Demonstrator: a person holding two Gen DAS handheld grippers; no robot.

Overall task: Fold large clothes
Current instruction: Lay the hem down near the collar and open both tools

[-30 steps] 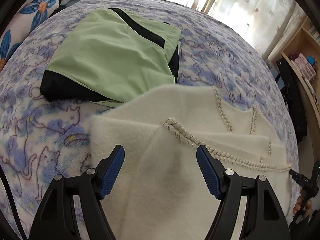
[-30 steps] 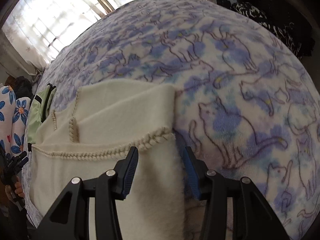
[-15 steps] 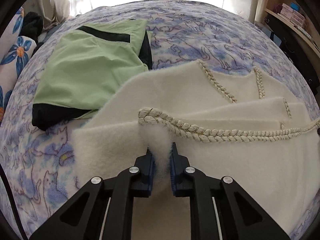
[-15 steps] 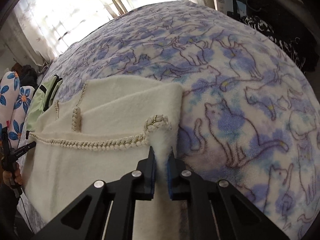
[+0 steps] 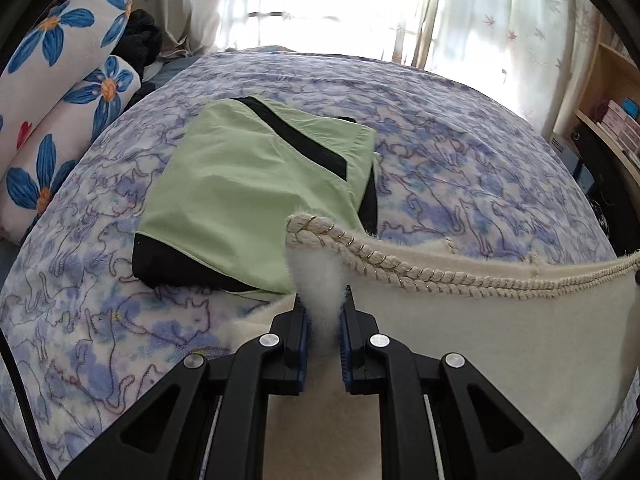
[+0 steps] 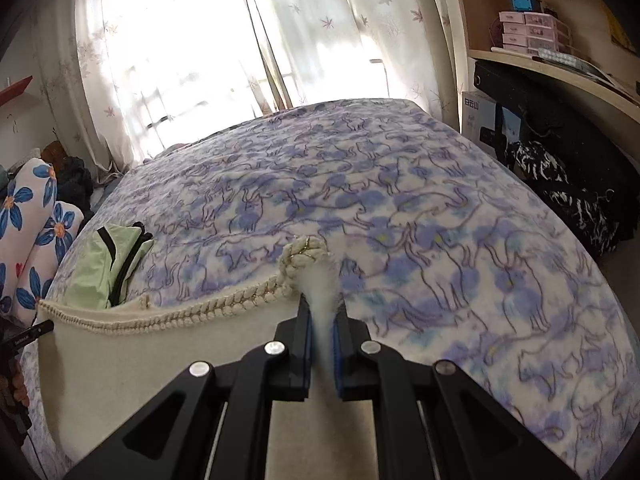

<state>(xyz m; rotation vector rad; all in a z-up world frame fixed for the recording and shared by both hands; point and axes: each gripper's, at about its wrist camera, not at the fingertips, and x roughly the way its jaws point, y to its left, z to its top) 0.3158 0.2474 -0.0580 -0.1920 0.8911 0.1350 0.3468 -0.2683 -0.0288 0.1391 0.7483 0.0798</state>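
- Item under work: a cream fleece garment with braided cord trim, lying at the near edge of the bed, which carries a blue cat-print cover. Its trimmed edge is raised off the cover and hangs as a span between the two grippers.
- Left gripper: fingers drawn in narrow and clamped on a tuft of fleece just below the left end of the trim. Grip appears sound; fabric fills the gap.
- Right gripper: fingers likewise narrow, pinching fleece just below the knotted right end of the trim.
- Step in hand, as judged: carrying the lifted edge forward over the remaining body of the garment to lay a fold.
- Recommendation: keep both corners level with each other. The trim sags slightly at mid-span, so a little outward tension would keep the fold line straight.
- Recommendation: travel both hands together. If one leads, the fold will likely land skewed.
- Recommendation: lower the edge until it rests before releasing. Fleece this thick is likely to spring back if dropped from height.
- Hazard: a folded green and black garment lies just beyond the left corner, and the lifted edge may land on it or drag it. Aim the fold short of it, or bias toward the open cover on the right.
- Hazard: both pinches sit close to the edge, and a sharp tug could pull the fleece out.
- Floral cushions at far left are well apart and of no concern.
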